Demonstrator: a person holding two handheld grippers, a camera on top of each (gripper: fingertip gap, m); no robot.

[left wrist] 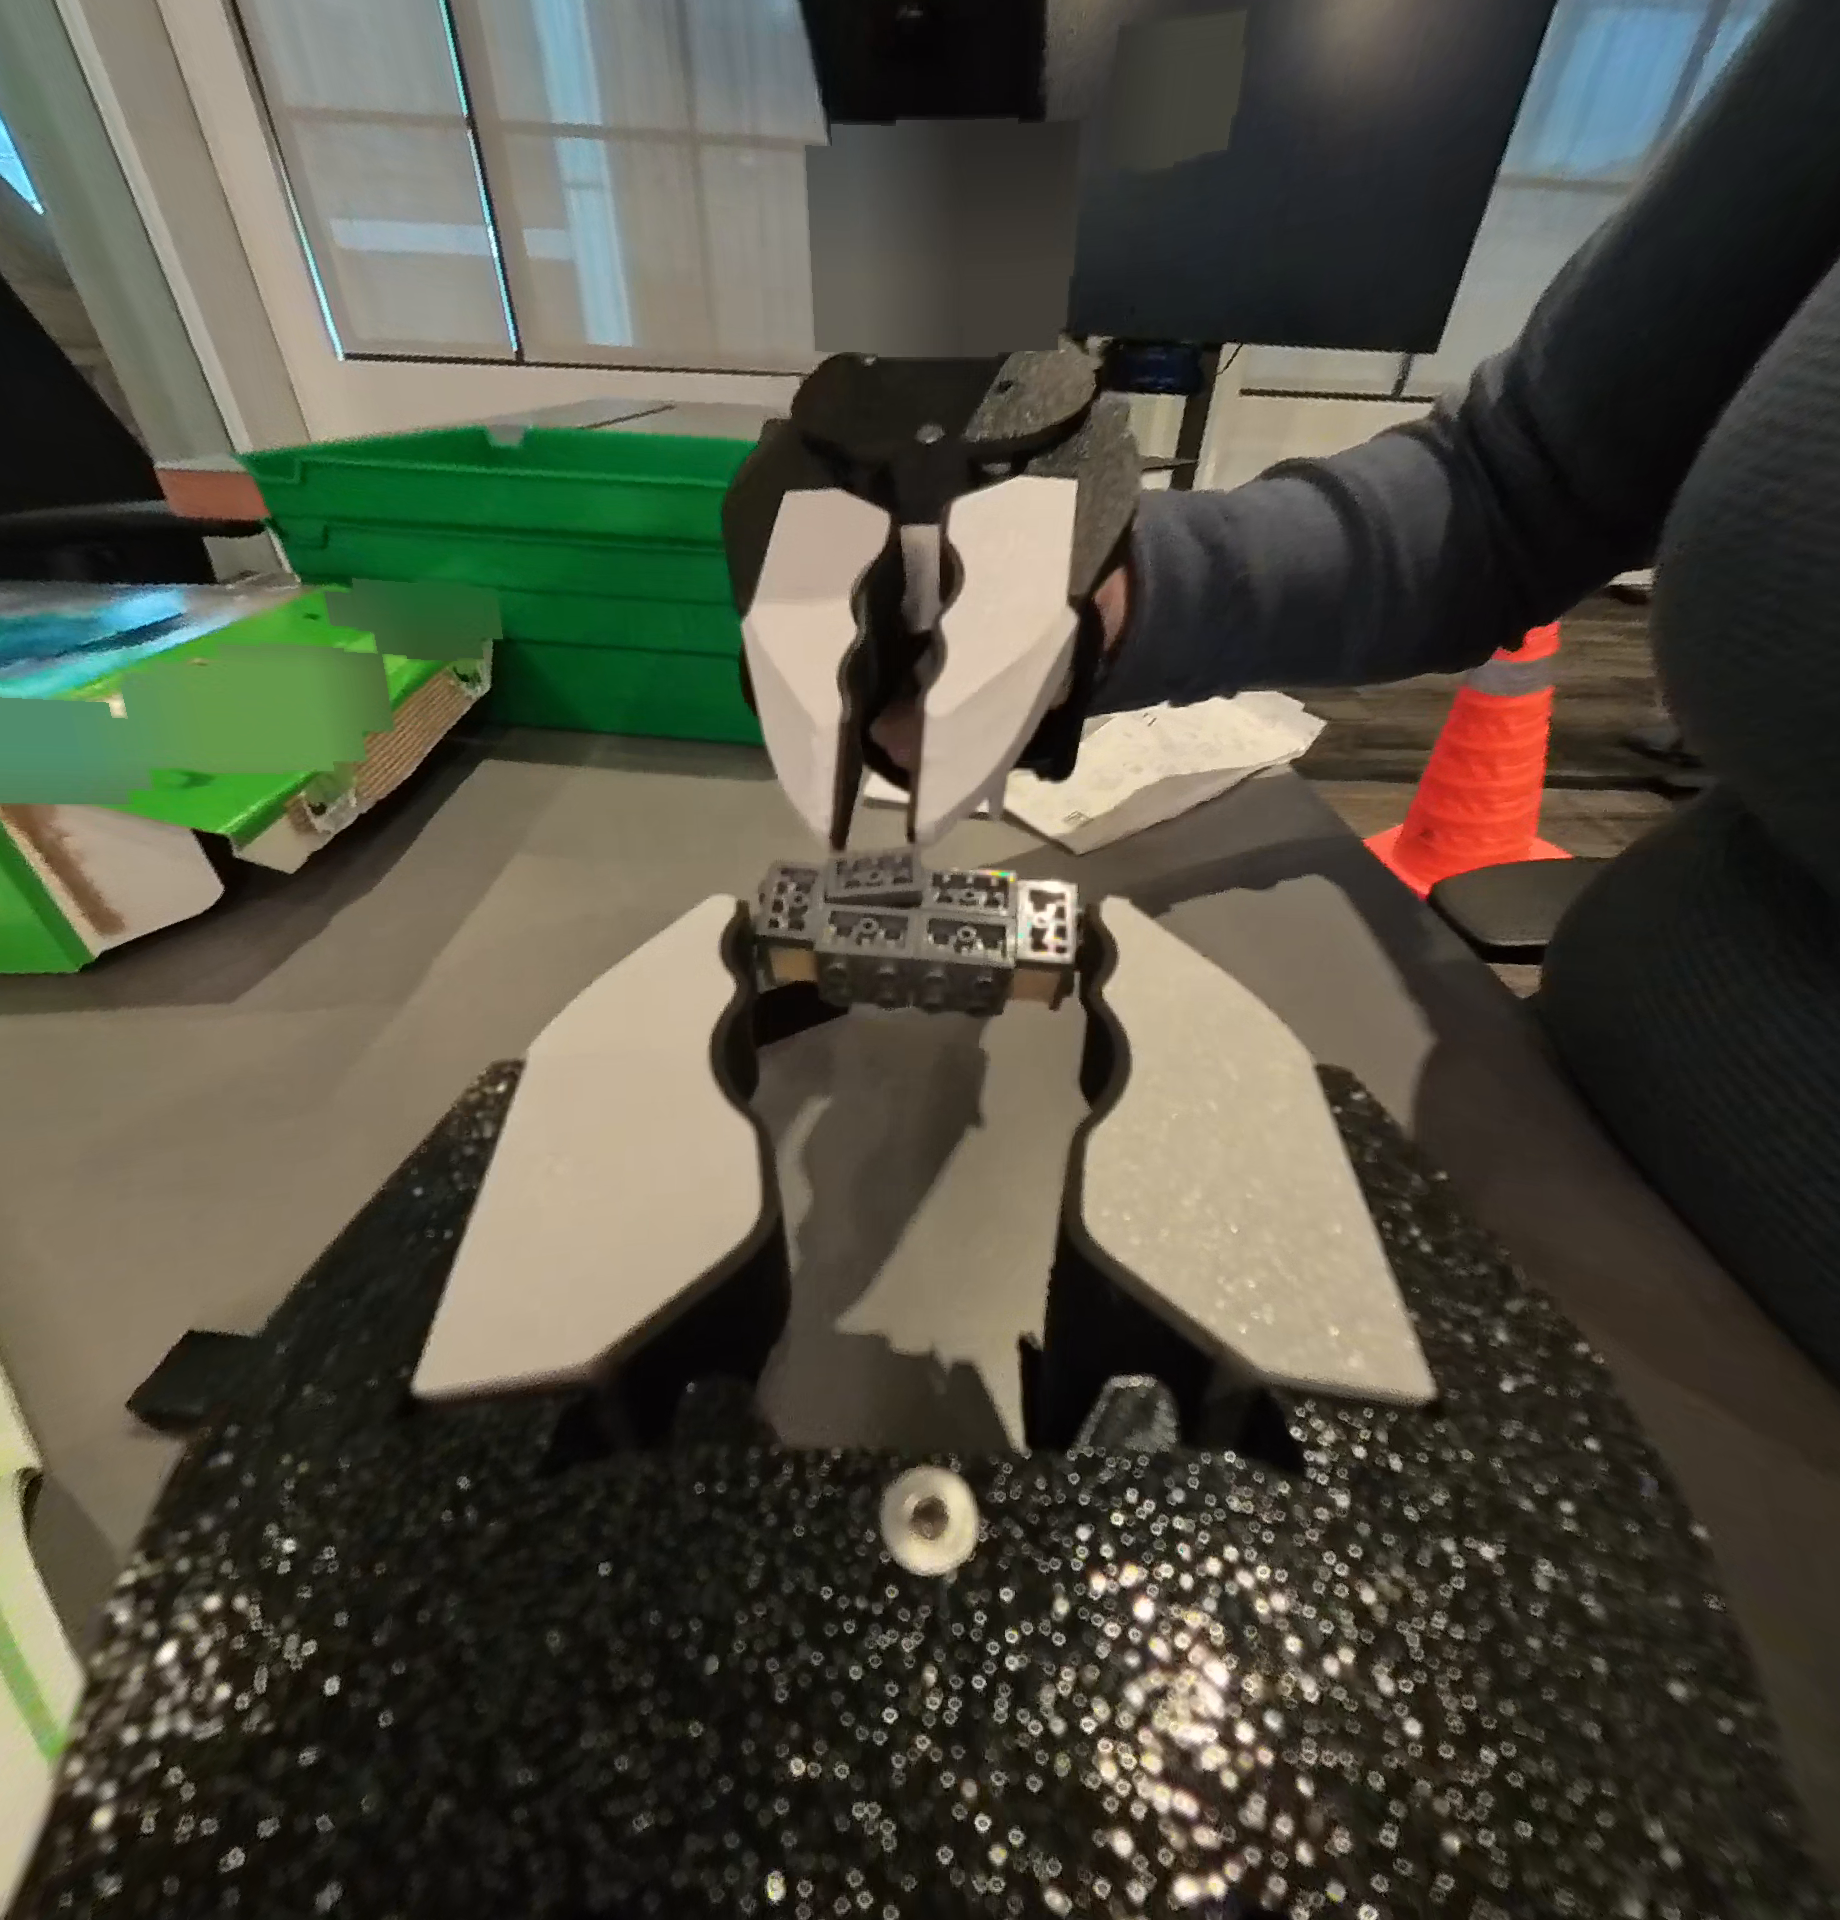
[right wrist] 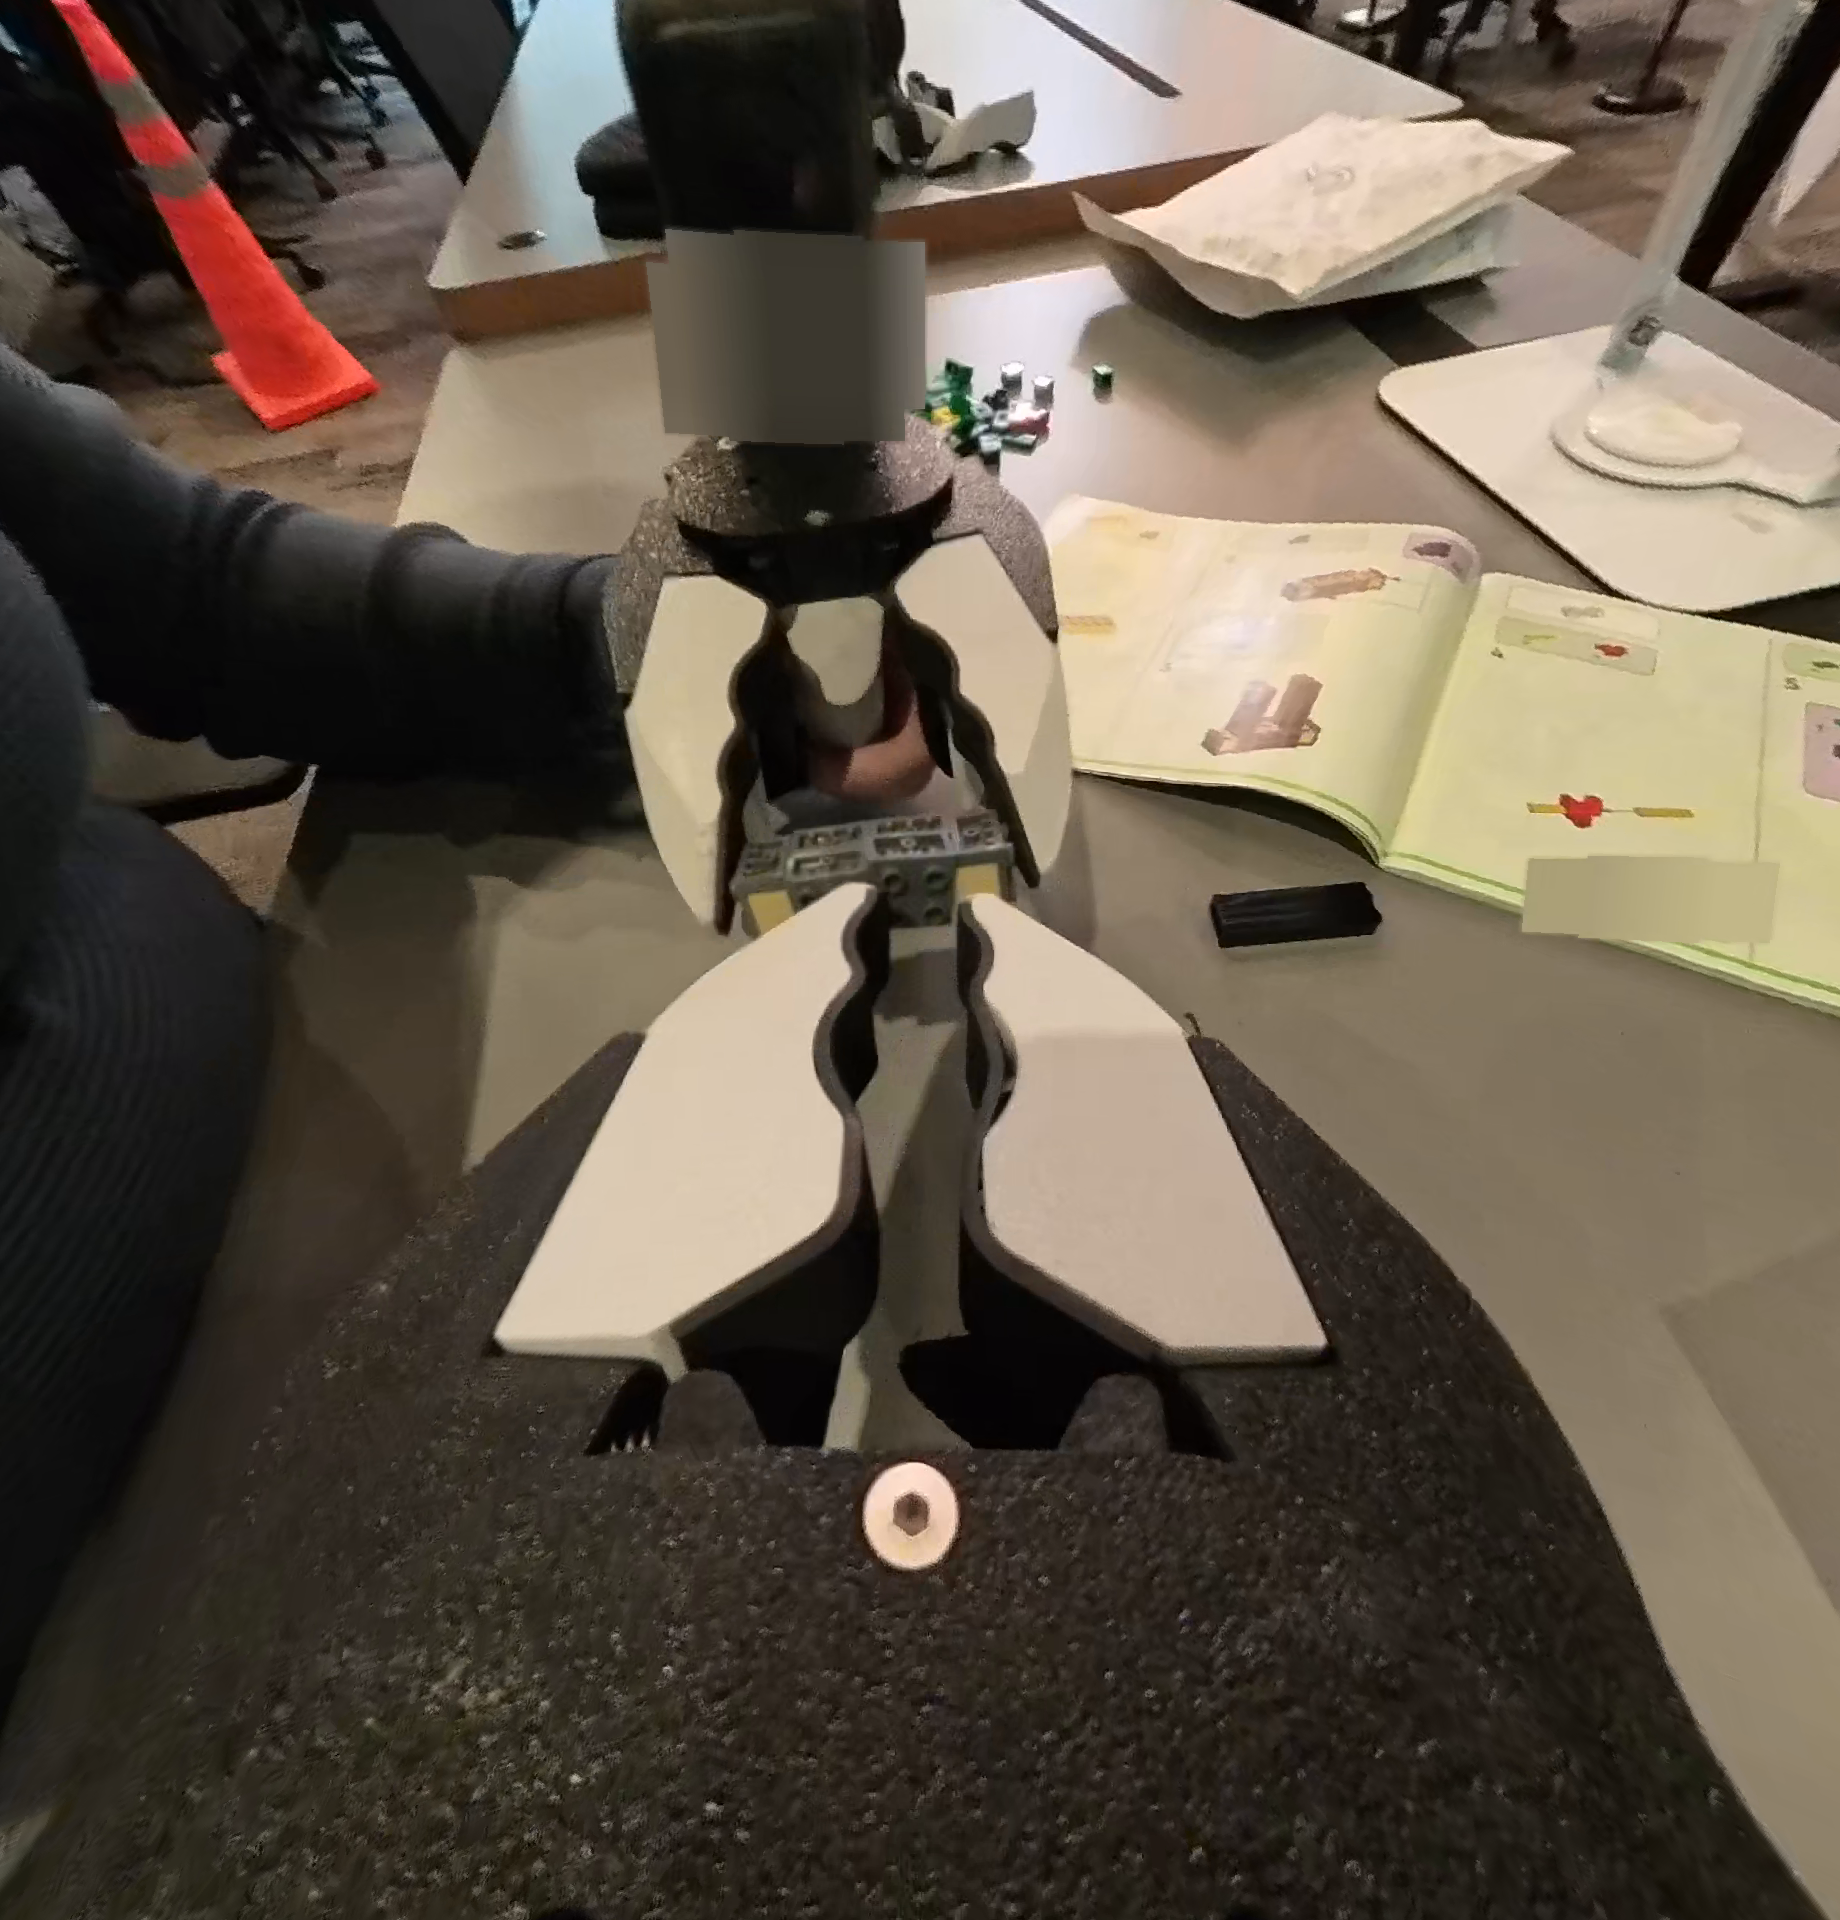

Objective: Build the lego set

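My left gripper (left wrist: 911, 935) is shut on a grey lego assembly (left wrist: 957, 940) with tan ends, holding it by both ends above the grey table (left wrist: 376, 1039). My right gripper (left wrist: 874, 840) comes down from above, its tips narrowly apart on a small grey plate (left wrist: 874, 875) that sits tilted on top of the assembly. In the right wrist view the right gripper (right wrist: 914, 909) has a studded grey piece (right wrist: 916, 896) between its tips, right against the assembly (right wrist: 854, 847). The left gripper (right wrist: 880, 868) faces it from beyond.
An open instruction booklet (right wrist: 1415, 727), a black piece (right wrist: 1295, 914) and a pile of loose bricks (right wrist: 989, 410) lie to the right. A paper bag (right wrist: 1321, 208) and a white stand base (right wrist: 1622, 457) sit farther back. Green bins (left wrist: 542, 582) and an orange cone (left wrist: 1487, 758) stand beyond. Less than 4 cm separates the two grippers' tips.
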